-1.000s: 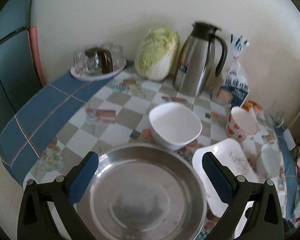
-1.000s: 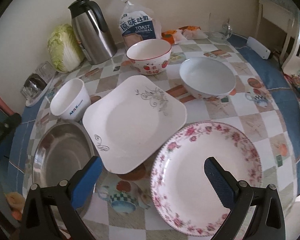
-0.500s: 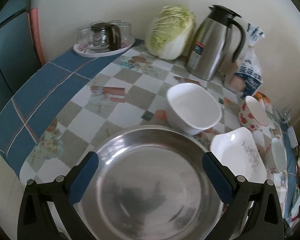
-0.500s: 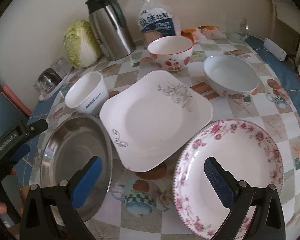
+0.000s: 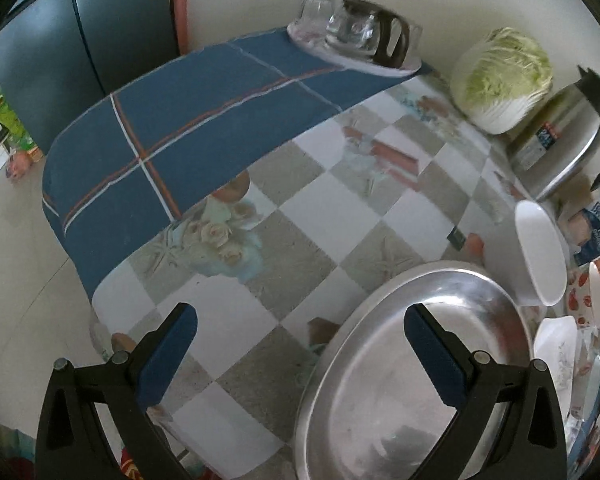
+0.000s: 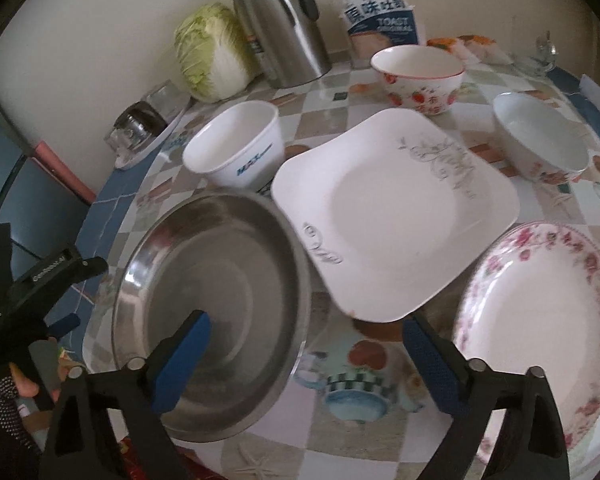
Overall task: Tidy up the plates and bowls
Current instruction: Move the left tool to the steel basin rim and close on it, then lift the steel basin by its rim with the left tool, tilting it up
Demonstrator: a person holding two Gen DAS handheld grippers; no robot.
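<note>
Your two grippers at the steel pan (image 6: 216, 304)

Your left gripper (image 5: 300, 344) has its jaws wide, straddling the pan's rim; your right gripper's (image 6: 306, 354) jaws are closing, straddling its opposite rim.

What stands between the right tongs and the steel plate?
Nothing visible. The right tongs, now closing, already straddle the near rim of the steel plate, with no pad touching it. The square plate lies just beyond.

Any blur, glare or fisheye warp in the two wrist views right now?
Left wrist: strong barrel warp bends the blue cloth and the wall; the glasses tray is smeared; soft window reflection on the steel plate. Right wrist: slight blur on that plate's rim, glare on the kettle, square plate sharp.
</note>
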